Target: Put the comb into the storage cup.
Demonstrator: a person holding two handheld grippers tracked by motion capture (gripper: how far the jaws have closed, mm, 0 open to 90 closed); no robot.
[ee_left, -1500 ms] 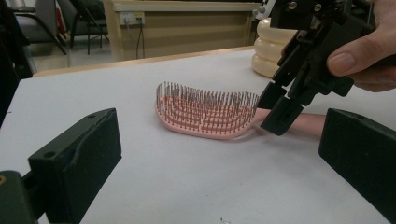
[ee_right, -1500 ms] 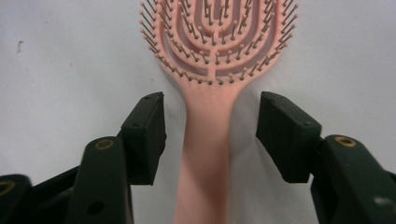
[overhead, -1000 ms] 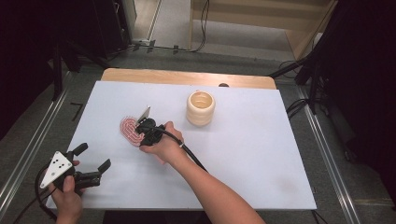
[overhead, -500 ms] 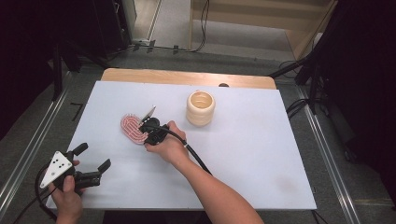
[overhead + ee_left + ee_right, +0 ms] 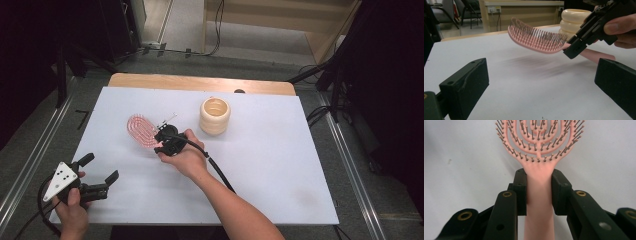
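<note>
A pink hairbrush [image 5: 140,130] with its bristles up is held by the handle in my right gripper [image 5: 163,138], left of the table's middle. In the right gripper view both jaws press on the handle [image 5: 539,202] just below the brush head [image 5: 539,140]. The left gripper view shows the brush head [image 5: 536,41] tilted up off the white table, its shadow beneath it, with the right gripper [image 5: 580,46] shut on the handle. My left gripper [image 5: 100,168] hovers open near the front left corner, its jaws wide apart and nothing between them [image 5: 541,85].
A cream ribbed cup [image 5: 215,116] stands upright behind and right of the brush, and it is the cream ribbed cup [image 5: 574,20] behind the right gripper too. The white table sheet [image 5: 280,165] stretches bare to the right. A wooden strip [image 5: 200,82] edges the far side.
My right gripper has raised the brush and carried it slightly away and to the right. The left gripper has stayed where it was.
</note>
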